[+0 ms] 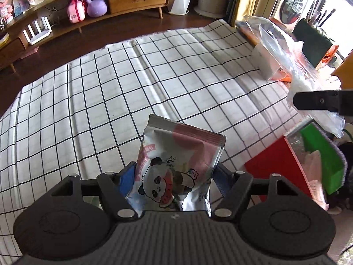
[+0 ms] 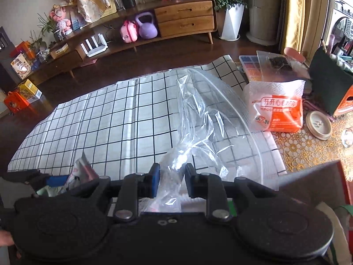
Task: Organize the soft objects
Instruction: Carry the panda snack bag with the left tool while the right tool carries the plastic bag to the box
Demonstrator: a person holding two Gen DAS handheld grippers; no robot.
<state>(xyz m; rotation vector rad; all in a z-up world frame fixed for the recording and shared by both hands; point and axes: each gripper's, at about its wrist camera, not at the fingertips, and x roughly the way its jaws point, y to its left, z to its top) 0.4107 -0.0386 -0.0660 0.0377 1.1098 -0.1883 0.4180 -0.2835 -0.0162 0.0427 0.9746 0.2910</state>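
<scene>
Wide open run of checked cloth point(image 1: 136, 84) ahead of you, nothing on it thru the middle & left; its far edge drops to dark wood floor point(image 1: 123, 26), near-left edge falls away too. Your crowded side is the right: tissue pack point(image 2: 276, 108), white w/ orange print, sits just off the cloth's right edge on a yellow lace mat point(image 2: 308, 152), w/ a round white lid point(image 2: 319, 125) beside it & a dark green caddy point(image 2: 328, 86) behind. In the left view, lower right, a red box point(image 1: 273, 165) w/ a green panel stands close by your hand.

Room: low wooden cabinet point(image 2: 185, 15) along the back wall, purple kettlebell point(image 2: 147, 27) & pink case point(image 2: 128, 31) on its shelf, white planter point(image 2: 231, 21) to the right, yellow curtain at the window side.

Both hands are tipped steeply down over the near edge of the cloth. Your left gripper point(image 1: 174, 174) is clamped wide on the panda wipes pack point(image 1: 176, 165), blue pads pressing both sides, pack upright & clear of the cloth. Your right gripper point(image 2: 171, 178) is pinched narrow on the clear plastic bag point(image 2: 211, 114), a bunched neck between the pads, the rest billowing fwd over the cloth toward the tissue pack. From the left view that bag hangs off to the right, apart from the wipes.
</scene>
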